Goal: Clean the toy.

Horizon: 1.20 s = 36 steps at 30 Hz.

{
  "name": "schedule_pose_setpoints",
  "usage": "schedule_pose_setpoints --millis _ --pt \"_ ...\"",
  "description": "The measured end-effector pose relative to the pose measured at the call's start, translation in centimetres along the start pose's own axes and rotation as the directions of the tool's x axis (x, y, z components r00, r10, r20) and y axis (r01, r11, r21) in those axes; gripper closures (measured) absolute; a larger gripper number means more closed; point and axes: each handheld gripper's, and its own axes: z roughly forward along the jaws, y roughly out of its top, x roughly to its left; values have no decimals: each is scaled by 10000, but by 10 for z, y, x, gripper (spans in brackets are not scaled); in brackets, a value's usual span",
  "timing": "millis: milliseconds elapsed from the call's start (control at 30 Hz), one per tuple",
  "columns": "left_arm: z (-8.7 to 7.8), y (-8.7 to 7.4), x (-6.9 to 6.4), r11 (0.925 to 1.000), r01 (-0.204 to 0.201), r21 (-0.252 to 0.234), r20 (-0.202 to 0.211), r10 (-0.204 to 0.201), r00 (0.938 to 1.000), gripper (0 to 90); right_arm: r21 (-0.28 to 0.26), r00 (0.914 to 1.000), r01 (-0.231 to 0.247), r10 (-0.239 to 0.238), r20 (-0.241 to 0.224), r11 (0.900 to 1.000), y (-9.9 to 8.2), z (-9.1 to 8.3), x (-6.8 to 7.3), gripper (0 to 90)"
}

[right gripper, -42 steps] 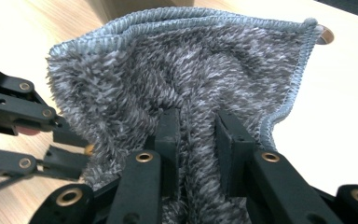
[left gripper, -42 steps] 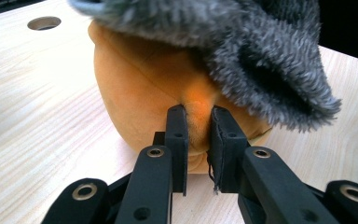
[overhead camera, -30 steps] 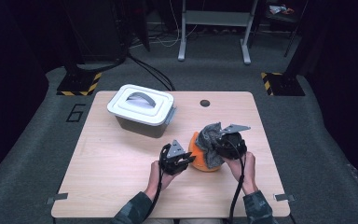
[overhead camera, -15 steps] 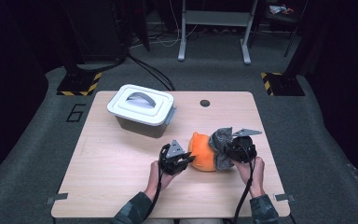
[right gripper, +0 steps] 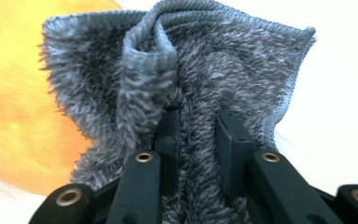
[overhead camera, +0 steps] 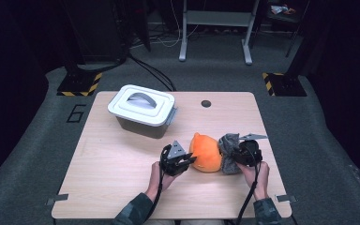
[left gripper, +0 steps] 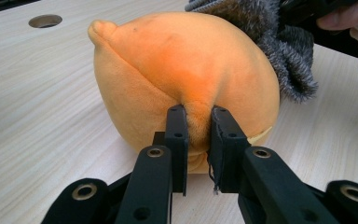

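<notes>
An orange plush toy (overhead camera: 206, 152) rests on the wooden table near the front. My left gripper (overhead camera: 187, 161) is shut on a fold of its orange fabric (left gripper: 198, 123) at the toy's left side. A fuzzy grey cloth (overhead camera: 228, 152) hangs against the toy's right side. My right gripper (overhead camera: 233, 158) is shut on that grey cloth (right gripper: 198, 126), with a thick bunch of it pinched between the jaws. In the right gripper view the orange plush (right gripper: 14, 102) shows behind the cloth at the left.
A grey storage box with a white lid and handle (overhead camera: 143, 110) stands at the back left of the table (overhead camera: 103, 187). A round hole (overhead camera: 206, 103) sits in the tabletop near the back edge. Black equipment stands and cables lie on the floor beyond.
My right gripper has come down and toward the right with the grey cloth, uncovering more of the orange plush. The left gripper has kept its place on the toy.
</notes>
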Motion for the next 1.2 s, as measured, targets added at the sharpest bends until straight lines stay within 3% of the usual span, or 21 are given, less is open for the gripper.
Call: schedule_pose_setpoints --millis 167,467,700,833,1033,1200 --pt "0 -1 1 10000 74 -26 -47 -75 10000 786 265 9994 -316 312 168 9991 -8 9 -4 724" --pt "0 -2 1 9999 99 -103 -115 -100 9999 785 557 9991 -381 368 232 9977 -16 22 -6 734" --pt "-1 -2 1 9999 124 -47 -96 -124 9999 784 -50 9988 -112 115 485 9999 -5 -8 -9 741" --pt "-1 -2 1 9999 136 -68 -110 -136 9998 784 -608 9990 176 -151 424 9980 11 -33 -2 741" --pt "-1 -2 1 9998 147 -120 -152 -149 9998 783 -1262 9979 604 -630 -163 9902 29 -50 19 741" --pt "-1 -2 2 9998 161 -86 -106 -161 9998 780 -1214 9926 624 -742 -957 9906 35 -40 34 740"
